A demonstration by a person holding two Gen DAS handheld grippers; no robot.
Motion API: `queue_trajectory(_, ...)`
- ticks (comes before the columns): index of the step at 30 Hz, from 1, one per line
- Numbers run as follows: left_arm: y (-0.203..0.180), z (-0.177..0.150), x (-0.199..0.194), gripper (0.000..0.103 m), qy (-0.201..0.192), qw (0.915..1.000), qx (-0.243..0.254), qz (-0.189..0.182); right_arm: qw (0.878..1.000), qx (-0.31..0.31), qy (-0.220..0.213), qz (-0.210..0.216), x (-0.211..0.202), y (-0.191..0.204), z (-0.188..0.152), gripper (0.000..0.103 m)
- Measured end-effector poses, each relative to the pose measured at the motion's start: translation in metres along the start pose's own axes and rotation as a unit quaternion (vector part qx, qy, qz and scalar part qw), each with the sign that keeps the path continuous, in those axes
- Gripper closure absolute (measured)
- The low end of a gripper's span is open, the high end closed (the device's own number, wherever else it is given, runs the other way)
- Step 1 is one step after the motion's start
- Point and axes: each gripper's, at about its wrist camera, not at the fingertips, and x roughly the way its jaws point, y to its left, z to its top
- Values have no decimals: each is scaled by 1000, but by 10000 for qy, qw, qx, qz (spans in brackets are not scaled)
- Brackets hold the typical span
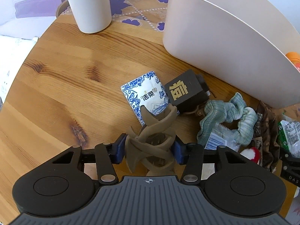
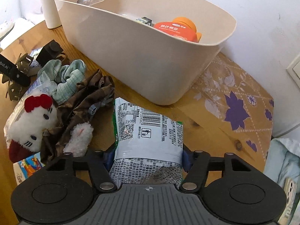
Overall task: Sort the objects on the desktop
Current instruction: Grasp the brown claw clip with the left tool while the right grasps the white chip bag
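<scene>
My left gripper is shut on a brown hair claw clip, its blue pads pressing both sides, just above the wooden table. Beyond the clip lie a blue-and-white tissue pack and a dark box with a gold character. My right gripper is shut on a silver and green snack packet, which sticks out ahead over the table. The beige basket stands right behind it, holding an orange container and a small dark box.
A pile lies between the grippers: a green scrunchie, brown plaid cloth, a white cat plush with a red bow and a small colourful carton. A white cup stands at the back. A flowered mat covers the table's right end.
</scene>
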Motion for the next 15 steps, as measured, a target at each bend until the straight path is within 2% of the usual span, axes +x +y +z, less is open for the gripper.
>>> queue_trajectory(6,1,-6,-6,52,-1,9998,177,-73,10000,5,-85,-14,-16,1,-9,44)
queue_trajectory(15,6,-3,-33,52,-312,9977,598,-116,9994,-96,-323,-94,-56,4,-16,44)
